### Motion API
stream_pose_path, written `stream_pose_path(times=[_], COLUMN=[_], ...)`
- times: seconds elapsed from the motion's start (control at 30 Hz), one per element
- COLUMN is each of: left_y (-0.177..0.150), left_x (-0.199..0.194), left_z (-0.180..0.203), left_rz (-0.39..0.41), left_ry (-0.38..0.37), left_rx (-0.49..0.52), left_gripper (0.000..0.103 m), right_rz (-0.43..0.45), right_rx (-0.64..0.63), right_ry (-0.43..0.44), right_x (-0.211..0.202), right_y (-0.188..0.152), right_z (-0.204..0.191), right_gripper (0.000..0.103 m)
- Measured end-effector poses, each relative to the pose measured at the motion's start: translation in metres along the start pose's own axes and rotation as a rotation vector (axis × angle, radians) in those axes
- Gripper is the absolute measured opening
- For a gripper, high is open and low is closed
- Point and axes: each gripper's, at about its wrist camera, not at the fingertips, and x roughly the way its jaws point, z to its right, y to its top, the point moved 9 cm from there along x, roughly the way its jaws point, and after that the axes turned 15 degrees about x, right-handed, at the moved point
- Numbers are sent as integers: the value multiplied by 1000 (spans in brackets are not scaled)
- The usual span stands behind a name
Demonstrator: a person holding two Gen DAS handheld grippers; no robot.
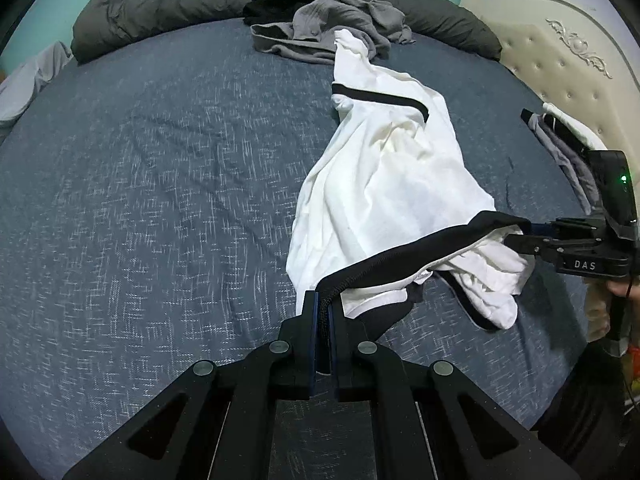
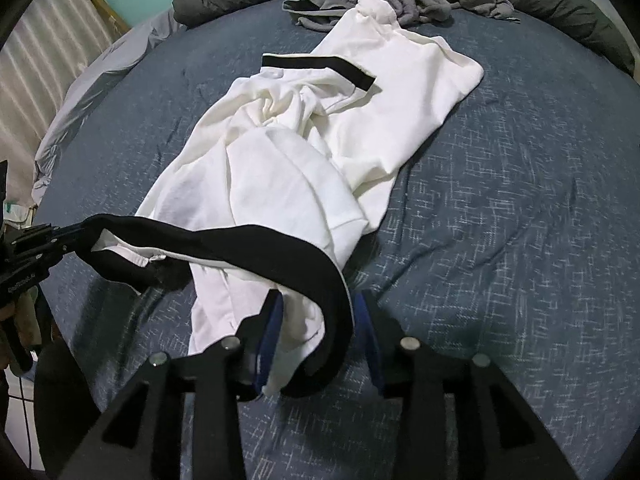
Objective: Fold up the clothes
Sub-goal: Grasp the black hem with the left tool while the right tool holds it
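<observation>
Gripper on our left (image 1: 323, 312) is pinched tight on the black ribbed band of the white cotton garment with black trim (image 1: 380, 168), low in the centre of the left wrist view. Our right gripper (image 2: 316, 320) is different: in its own view its blue-padded fingers (image 2: 266, 332) stand apart with the band and a fold of white cloth draped between them, so we judge it open around the fabric, not clamped, although from the left wrist view, at the right edge, its tips look nearly together on the band. The garment lies on the dark blue speckled bed sheet (image 1: 140, 200), its long axis running away from both grippers toward the rumpled grey clothes (image 1: 332, 28) at the top of the frame. The black band is stretched between the two grippers, across that axis, so the next move likely turns on holding that near edge taut; both hands are equally near it. White letters "DAS" show on the right gripper's body; a smaller print on the left gripper is too blurred to read.
</observation>
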Motion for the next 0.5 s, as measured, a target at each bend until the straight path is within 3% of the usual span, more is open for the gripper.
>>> stream_pose_path(times=[0.13,0.3,0.5], left_y=[-2,-3,-5], left_x=[3,6,14], left_z=[-1,2,0], left_rz=[-12,-22,-48], left_ry=[6,3,10], left_rx=[1,12,0], left_gripper=[8,22,24], right_rz=[35,88,61], right_rx=[-44,-37,-41], right_ry=[-40,-41,-19], right_x=[0,-12,-9], right_y=[1,10,9], right_z=[-3,-1,-1], right_gripper=[38,38,18])
